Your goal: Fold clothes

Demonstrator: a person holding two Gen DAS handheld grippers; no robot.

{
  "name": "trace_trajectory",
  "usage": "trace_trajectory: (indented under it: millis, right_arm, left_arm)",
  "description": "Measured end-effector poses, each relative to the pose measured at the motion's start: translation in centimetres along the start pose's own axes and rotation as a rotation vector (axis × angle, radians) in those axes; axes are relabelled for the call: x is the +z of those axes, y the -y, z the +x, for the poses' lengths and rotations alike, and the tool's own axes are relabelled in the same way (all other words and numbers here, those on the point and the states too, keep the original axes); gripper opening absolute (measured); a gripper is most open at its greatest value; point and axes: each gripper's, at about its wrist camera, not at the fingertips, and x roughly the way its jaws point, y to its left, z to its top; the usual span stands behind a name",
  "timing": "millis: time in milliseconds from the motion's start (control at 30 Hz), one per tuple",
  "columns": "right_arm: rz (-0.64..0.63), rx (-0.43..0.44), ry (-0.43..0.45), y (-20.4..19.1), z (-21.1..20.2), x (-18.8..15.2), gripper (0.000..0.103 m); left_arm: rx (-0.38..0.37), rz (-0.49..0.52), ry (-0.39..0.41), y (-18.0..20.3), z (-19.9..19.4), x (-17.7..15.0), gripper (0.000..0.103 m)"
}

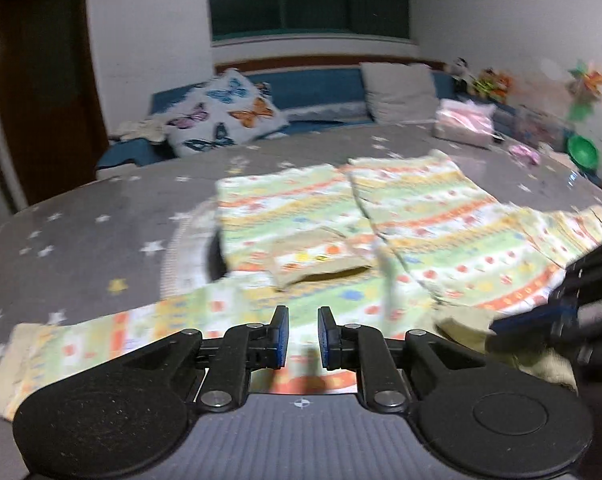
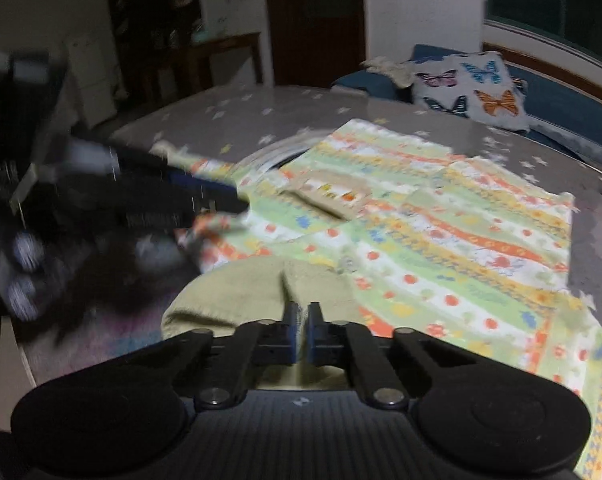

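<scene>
The striped shirt (image 1: pixel 401 220) lay on the table (image 1: pixel 81 240) — right gripper (image 2: pixel 301 330) pinched its cuff (image 2: pixel 237 300); left gripper (image 1: pixel 303 338) was empty, slightly apart. A fast pull could bunch it.

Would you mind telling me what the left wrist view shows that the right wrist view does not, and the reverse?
Only the left wrist view shows the plain white pillow, the pink package, the green bowl and the left gripper with a gap between its pads. Only the right wrist view shows the dark shelf, the wooden desk and the right gripper shut on the garment's beige hem. Both show the striped garment and butterfly pillow.
</scene>
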Motion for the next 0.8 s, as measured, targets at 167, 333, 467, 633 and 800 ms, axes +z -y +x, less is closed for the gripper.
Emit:
trace_trajectory:
  millis: [167,333,467,633,800]
  right_arm:
    - [0.116,0.016,0.084,2.3,-3.2,0.6,0.001]
    - [0.194,0.022,0.125,3.7,-4.5,0.9,0.001]
    - [0.15,0.057,0.081,2.1,-3.2,0.3,0.009]
    - [0.044,0.055,0.033,-0.4,-1.0,-0.3,0.036]
    - [-0.015,0.015,0.016,-1.5,0.8,-0.6,0.032]
  left_arm:
    - [-0.063,0.021,-0.003,1.9,0.8,-0.4,0.017]
    - [-0.106,0.061,0.001,3.6,0.9,-0.9,0.017]
    - [-0.129,0.028,-0.016,3.3,1.4,-1.2,0.017]
    - [-0.139,-0.016,-0.017,2.2,1.1,-1.0,0.017]
    - [-0.137,-0.043,-0.006,1.5,0.6,-0.7,0.017]
